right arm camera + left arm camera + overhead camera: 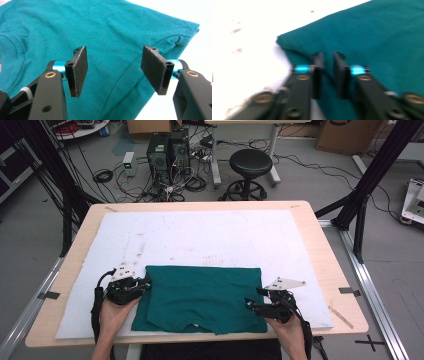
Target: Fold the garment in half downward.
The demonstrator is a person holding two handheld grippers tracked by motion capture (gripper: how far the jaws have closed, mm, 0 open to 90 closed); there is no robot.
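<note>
Two seams on the shirt (120, 32) show from the right gripper view.

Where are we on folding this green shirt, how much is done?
Done: the green shirt lies on the white board as a partly folded rectangle, collar toward the person. In hand: the left tongs stand nearly shut at its left edge, though blur hides whether they pinch cloth; the right tongs hang open above the right sleeve seam. Left: probably gripping both sides and folding again.
</note>
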